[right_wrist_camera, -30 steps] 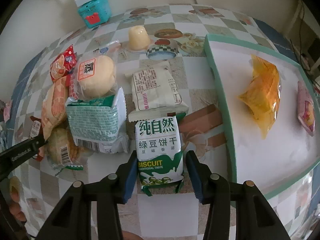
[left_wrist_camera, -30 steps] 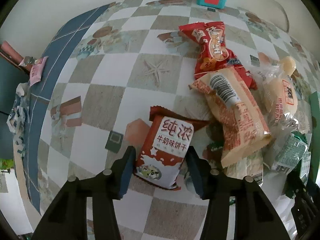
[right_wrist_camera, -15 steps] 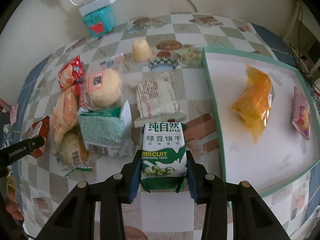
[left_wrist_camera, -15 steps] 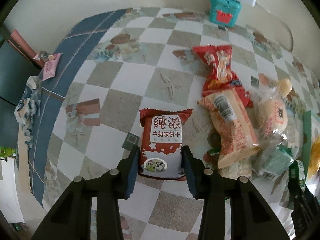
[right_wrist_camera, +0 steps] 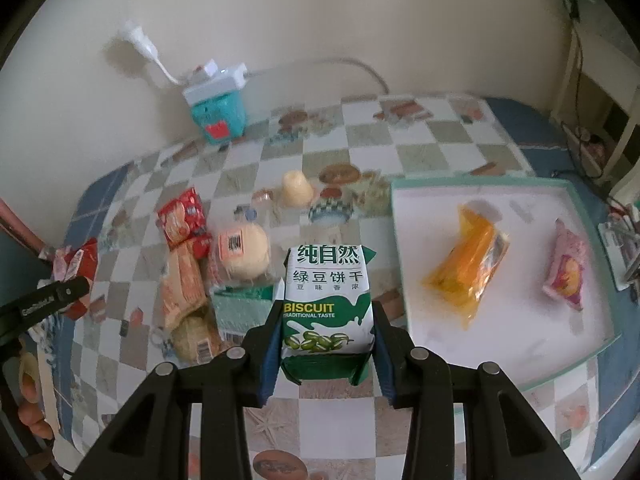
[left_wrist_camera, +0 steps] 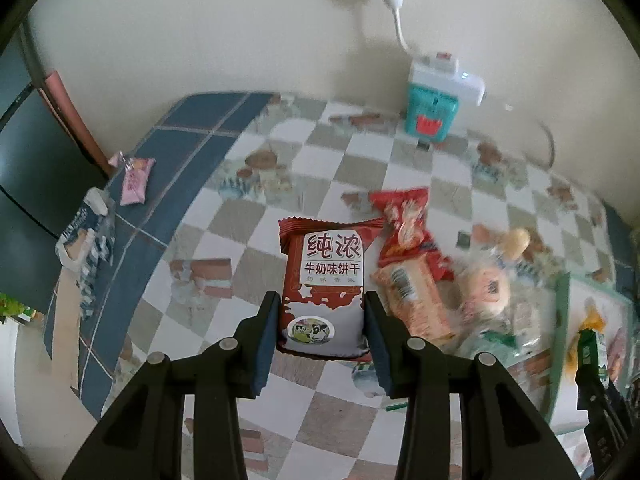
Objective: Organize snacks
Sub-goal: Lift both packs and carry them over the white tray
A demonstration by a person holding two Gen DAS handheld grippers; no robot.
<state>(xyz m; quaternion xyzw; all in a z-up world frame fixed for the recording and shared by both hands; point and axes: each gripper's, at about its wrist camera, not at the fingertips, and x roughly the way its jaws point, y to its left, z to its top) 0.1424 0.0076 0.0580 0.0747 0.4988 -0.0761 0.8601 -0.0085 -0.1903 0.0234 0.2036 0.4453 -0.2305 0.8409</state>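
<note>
Though blurred, left gripper clamped on red biscuit pack, right gripper on green biscuit pack.

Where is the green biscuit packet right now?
In the right wrist view, the green biscuit packet is clamped in the right gripper, raised above the checkered table, between the snack pile on its left and the white tray on its right.

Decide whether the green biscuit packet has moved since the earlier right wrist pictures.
Yes. The green biscuit packet, clamped in the right gripper, has risen off the checkered table; it now overlaps the green-and-white snack bag that lay beyond it.
</note>
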